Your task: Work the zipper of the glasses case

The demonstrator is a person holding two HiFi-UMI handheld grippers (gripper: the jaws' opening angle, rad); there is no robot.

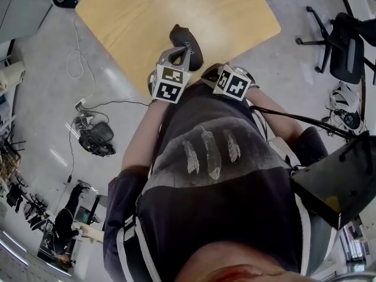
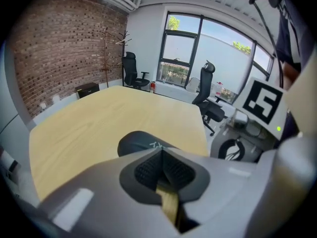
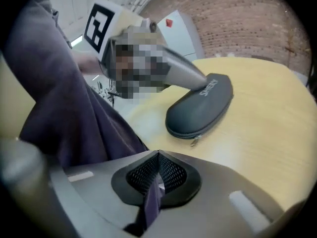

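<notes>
One pale wooden bench (image 1: pixel 223 16) fills the upper middle of the head view, with grey floor (image 1: pixel 47 98) around it and black office chairs (image 1: pixel 343 46) off to the right. Below it the person's dark shirt (image 1: pixel 223 181) takes up most of the frame.

On the bench, close to the edge nearest the person, lies the dark oval glasses case (image 1: pixel 188 43). It rests flat with its lid down and pale lettering on top. In the right gripper view the case (image 3: pixel 200 105) sits well ahead of that gripper, apart from it.

Both grippers are held low at the near edge, each carrying a marker cube (image 1: pixel 170 84). The left gripper (image 2: pixel 161 155) points at the case (image 2: pixel 136 142), which lies just beyond its tip and is partly hidden by it. Seen from the right gripper view, its grey nose reaches the top of the case beside the lettering; whether it touches is unclear. Its ribbed fingers (image 2: pixel 146 170) are clenched together with nothing between them.

The right gripper (image 3: pixel 158 157) hovers beside the shirt. Its fingers (image 3: pixel 143 175) are likewise pressed tight and empty.

Smallest, the zipper pull (image 3: pixel 194 142) hangs at the case's near end, over the bench surface.
</notes>
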